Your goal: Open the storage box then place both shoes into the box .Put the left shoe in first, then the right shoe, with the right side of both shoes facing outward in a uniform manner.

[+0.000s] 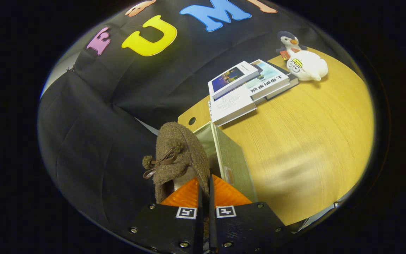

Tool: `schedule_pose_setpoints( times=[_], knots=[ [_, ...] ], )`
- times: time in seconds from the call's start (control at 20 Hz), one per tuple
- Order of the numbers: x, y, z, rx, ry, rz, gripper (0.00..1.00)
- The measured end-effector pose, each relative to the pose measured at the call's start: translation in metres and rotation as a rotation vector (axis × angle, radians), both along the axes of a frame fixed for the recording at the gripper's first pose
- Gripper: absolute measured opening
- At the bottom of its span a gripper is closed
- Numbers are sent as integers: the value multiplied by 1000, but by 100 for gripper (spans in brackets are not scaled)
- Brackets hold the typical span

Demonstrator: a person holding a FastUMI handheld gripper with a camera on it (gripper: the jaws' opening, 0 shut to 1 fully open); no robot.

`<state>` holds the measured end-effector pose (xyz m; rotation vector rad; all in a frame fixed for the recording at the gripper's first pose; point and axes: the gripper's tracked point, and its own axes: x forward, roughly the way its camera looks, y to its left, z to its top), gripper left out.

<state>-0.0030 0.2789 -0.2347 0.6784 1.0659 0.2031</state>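
A brown fuzzy shoe (176, 155) with a small brown bow hangs just ahead of my fingers, and my gripper (204, 188) is shut on its edge. The shoe is lifted, with the dark booth cloth behind it. Right beside it, slightly beyond the fingers, stands the pale green storage box (233, 162). I see the box's side wall and part of its pale inside (206, 141). Whether anything lies inside the box is hidden.
The box stands on a light wooden table (305, 141). A stack of books (245, 88) lies beyond the box. Farther back are a white plush toy (307, 65) and a small penguin plush (289, 42). The table's corner has a round hole (191, 121).
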Motion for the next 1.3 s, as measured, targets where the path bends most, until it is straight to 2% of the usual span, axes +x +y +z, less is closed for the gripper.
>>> schedule_pose_setpoints(
  times=[0.1,0.15,0.25,0.35,0.6,1.1,1.3],
  knots=[
    [-3,4,-2,5,-1,-11,6],
    [-2,5,1,13,-18,-16,19],
    [2,0,13,1,-77,-27,68],
    [0,-7,22,-40,-120,-6,98],
    [1,-39,60,-83,-266,5,98],
    [9,-172,128,-303,-519,48,98],
    [17,-224,150,-365,-574,29,98]
  ],
)
